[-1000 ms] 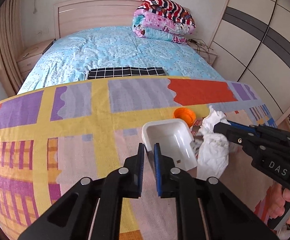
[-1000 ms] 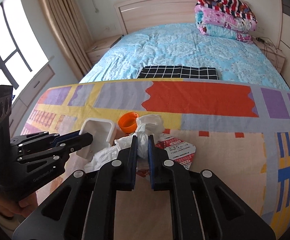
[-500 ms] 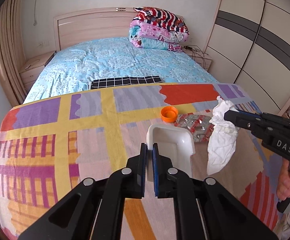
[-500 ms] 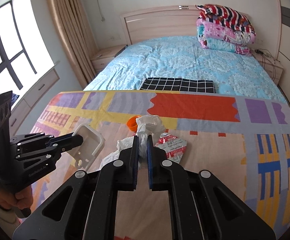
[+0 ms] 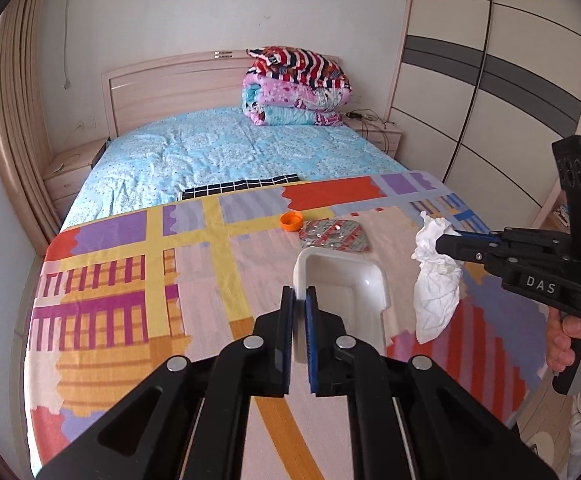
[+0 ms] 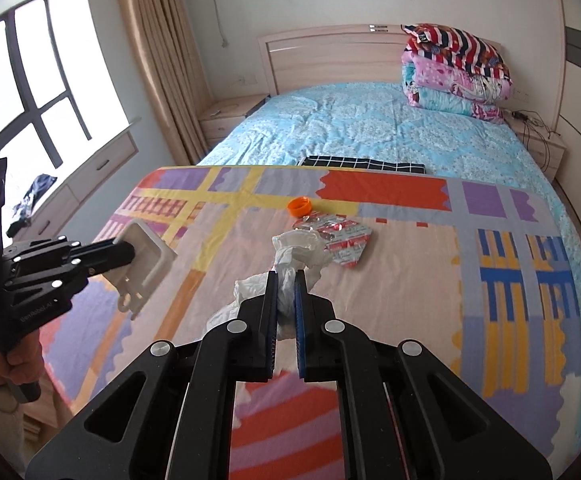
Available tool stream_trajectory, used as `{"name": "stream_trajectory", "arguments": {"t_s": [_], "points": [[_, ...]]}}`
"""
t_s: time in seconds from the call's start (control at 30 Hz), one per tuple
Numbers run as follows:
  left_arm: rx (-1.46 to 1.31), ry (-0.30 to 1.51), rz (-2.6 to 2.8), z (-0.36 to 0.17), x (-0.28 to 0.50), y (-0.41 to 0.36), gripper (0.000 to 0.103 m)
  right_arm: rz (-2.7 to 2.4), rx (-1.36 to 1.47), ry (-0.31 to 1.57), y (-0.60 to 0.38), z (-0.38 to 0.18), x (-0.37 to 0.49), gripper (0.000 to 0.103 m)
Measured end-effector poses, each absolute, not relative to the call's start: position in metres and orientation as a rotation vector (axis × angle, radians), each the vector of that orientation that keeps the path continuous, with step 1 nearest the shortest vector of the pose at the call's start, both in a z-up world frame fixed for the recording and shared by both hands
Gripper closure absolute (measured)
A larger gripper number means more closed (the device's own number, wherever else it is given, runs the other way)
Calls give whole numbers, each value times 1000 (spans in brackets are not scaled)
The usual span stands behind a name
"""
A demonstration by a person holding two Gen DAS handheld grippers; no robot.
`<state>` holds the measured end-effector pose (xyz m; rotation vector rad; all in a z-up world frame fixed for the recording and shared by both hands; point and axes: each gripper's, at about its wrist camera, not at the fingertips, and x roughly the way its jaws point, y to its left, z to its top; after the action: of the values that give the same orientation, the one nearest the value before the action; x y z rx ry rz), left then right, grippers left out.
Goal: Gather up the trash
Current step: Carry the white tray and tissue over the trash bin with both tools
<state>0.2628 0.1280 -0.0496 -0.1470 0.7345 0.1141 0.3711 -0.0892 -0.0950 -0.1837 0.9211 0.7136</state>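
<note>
Patchwork cloth [image 5: 130, 300] bears cap [image 5: 291, 221], blister pack [image 5: 335, 236]; left gripper [image 5: 300, 300] clamps tray [image 5: 354, 292], right gripper [image 6: 286, 284] clamps tissue [image 6: 294, 252].

Bedroom, daylight from window [image 6: 22, 92] at 9 o'clock, beige curtain [image 6: 162, 56] beside it. Bed [image 5: 226, 152], wooden headboard [image 5: 170, 88] at 12; wardrobe [image 5: 490, 80] at 2 o'clock.

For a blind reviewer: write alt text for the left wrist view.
The left gripper is shut on the rim of a white plastic tray, held above a patchwork bedspread. At right, the right gripper holds a crumpled white tissue; an orange cap and a blister pack lie beyond.
</note>
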Motion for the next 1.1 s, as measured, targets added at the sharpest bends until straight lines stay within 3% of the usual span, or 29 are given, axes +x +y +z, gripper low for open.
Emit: {"name": "stream_trajectory", "arguments": {"t_s": [0.43, 1.1], "points": [[-143, 683, 17, -51, 160, 72, 97, 813, -180, 848, -140, -66, 277, 95], [-177, 794, -69, -119, 68, 12, 97, 990, -200, 1014, -151, -127, 141, 95]]}}
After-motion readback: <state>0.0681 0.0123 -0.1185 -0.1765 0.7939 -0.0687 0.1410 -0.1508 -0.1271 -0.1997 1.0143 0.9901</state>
